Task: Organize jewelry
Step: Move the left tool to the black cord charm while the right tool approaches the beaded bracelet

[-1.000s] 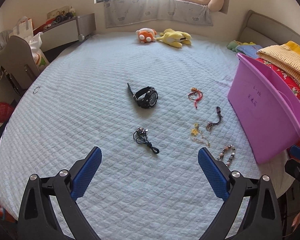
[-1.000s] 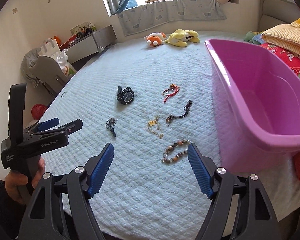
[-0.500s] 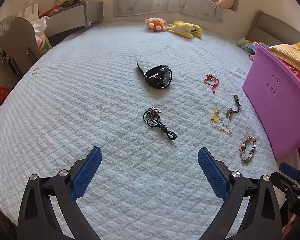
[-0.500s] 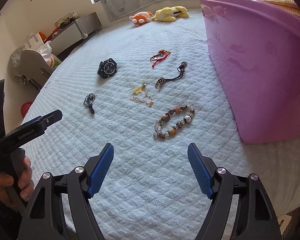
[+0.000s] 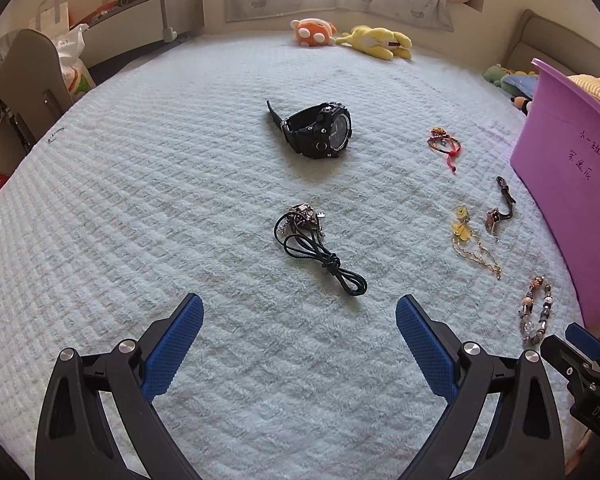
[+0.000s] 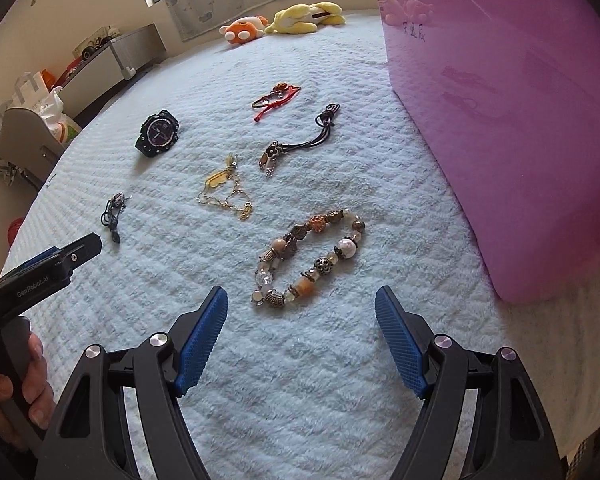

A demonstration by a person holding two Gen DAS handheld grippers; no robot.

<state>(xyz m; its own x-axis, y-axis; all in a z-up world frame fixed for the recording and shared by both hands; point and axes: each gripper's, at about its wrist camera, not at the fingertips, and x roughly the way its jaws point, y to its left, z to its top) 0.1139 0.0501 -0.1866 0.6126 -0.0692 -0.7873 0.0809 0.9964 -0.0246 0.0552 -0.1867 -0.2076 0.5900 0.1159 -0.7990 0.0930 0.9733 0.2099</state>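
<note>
Both my hand-held grippers spread wide above the bed (image 5: 140, 184).
My right hand-held gripper (image 6: 300, 320) has the beaded bracelet (image 6: 308, 258) just ahead; my left hand-held gripper (image 5: 299, 322) faces the black cord necklace (image 5: 320, 248), nothing pinched.

Left hand-held gripper (image 5: 299, 320) jaws spread, right hand-held gripper (image 6: 301, 312) likewise

Colours across the pale blue quilted bedspread (image 6: 140, 280)

The chunky black wristwatch (image 5: 320, 130) is showing a dark dial, the black cord necklace (image 5: 320, 248) is carrying silvery charms, the red string bracelet (image 6: 276, 98) is glowing beside a yellow-gold chain (image 6: 228, 190), the brown, orange and white beaded bracelet (image 6: 310, 256) is gleaming, and the glossy purple plastic tub (image 6: 520, 120) is bearing dark handwriting.
</note>
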